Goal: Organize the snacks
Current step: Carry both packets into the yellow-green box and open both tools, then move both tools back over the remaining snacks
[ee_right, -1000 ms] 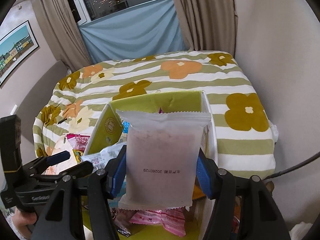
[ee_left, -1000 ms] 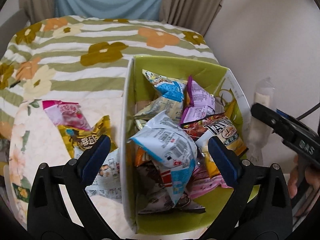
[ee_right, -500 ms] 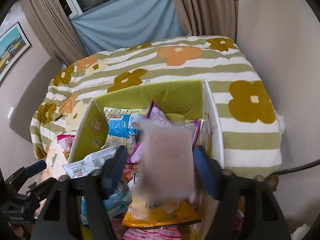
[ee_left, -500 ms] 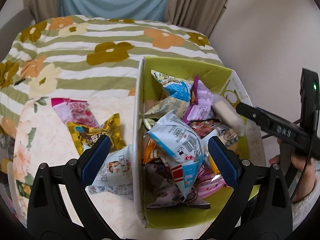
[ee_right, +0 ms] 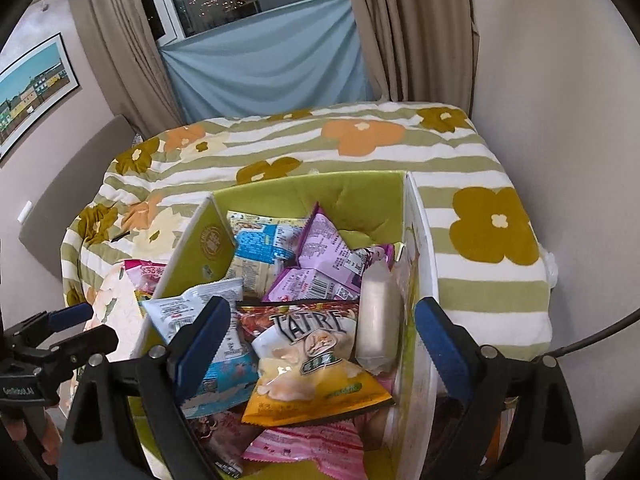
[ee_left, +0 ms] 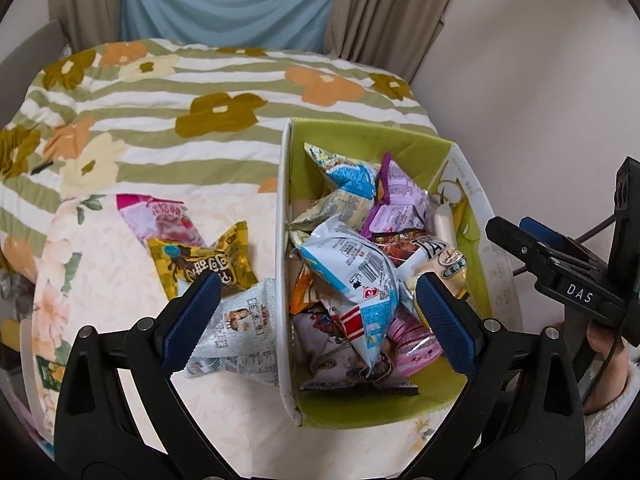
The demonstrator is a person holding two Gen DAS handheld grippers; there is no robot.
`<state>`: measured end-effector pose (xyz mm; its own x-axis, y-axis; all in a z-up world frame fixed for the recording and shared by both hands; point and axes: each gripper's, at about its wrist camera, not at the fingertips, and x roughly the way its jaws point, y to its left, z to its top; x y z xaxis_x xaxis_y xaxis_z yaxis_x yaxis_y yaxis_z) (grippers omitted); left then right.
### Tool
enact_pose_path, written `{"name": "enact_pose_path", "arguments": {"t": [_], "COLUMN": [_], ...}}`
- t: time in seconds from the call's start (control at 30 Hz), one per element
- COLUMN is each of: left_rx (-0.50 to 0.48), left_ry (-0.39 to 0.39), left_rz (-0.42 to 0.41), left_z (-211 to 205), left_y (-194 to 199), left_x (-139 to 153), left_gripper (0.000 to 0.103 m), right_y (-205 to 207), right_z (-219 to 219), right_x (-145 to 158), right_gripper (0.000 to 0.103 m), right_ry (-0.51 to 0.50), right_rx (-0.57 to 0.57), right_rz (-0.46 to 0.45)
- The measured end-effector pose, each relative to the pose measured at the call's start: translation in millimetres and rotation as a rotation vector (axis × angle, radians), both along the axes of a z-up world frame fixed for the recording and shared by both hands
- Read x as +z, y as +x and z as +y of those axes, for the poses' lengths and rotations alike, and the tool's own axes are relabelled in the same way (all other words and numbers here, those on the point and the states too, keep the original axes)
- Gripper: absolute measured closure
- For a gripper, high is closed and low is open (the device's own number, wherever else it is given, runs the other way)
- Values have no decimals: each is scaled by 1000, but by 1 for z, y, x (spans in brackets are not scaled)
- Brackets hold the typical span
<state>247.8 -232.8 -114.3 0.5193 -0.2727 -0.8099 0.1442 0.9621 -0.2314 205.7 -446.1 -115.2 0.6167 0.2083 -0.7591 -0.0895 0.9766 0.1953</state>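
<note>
Wide apart over the green box [ee_right: 304,196] — right tool [ee_right: 322,344], jaws just opened, nothing pressed between the blue pads. Lying free inside, against the box's wall at 3 o'clock: the pale frosted packet [ee_right: 378,312], tipped on edge beside a yellow "TATRE" bag [ee_right: 312,364]. Heaped around it, purple packets [ee_right: 324,248], a blue-and-cream packet [ee_right: 260,244] and a white-and-blue pouch [ee_right: 192,312], with pink wrappers at 6 o'clock half buried under the heap.

Also spread wide and empty: left tool [ee_left: 318,312], hovering above the box's near-left corner. Outside the box at 9 o'clock, on a pale floral cloth over the bed [ee_left: 160,92]: a pink packet [ee_left: 156,216], a yellow packet [ee_left: 204,260] and a white packet [ee_left: 244,320] — the last partly behind the left tool's blue pad and touching the box wall. Striped flower quilt beyond, at 12 o'clock; then curtains [ee_right: 404,28], a blue sheet [ee_right: 260,64] under a dark window, a framed picture [ee_right: 32,84] at 10 o'clock.

Cut off at 3 o'clock of the left view: the right tool's black frame, with a hand [ee_left: 604,364] and fuzzy sleeve below. Lower layers of the box hidden; small print unreadable.
</note>
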Motion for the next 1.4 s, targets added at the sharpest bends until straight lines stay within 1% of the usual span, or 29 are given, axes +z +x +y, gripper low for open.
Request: {"name": "enact_pose_path", "arguments": {"t": [0.13,0.2,0.37,0.47,0.63,0.77,0.93,1.07,1.27,1.4], "left_rx": [-1,3,18,21,24,17,8,-3,-31,-33], "left_ry": [-4,-2,15,16,-5,-17,-19,-23,-15,-1], "left_rz": [-33,-49,-70,-59,-36,-17,10,39,92,146], "left_z": [14,27,74,106,156,194,233,262,297,316], "left_y": [-12,-18,-27,-27,-25,-24,-20,-17,-12,-14], "left_x": [16,24,38,39,34,29,18,5,-26,-56], "left_gripper": [6,6,6,6,6,6,6,6,6,6], "right_y": [-9,-15,-34,-42,-51,-52,-54,-53,-50,-47], "right_z": [4,10,36,60,101,138,184,219,272,298], "right_x": [16,24,45,53,58,56,45,28,-6,-42], "right_gripper": [11,11,11,11,11,11,11,11,11,11], "right_ry": [27,23,24,28,12,6,-1,-11,-90,-175], "right_rx": [7,10,-10,-30,-40,-40,-48,-58,-90,-129], "right_rz": [-4,-10,-72,-90,-104,-89,-69,-37,8,45]}}
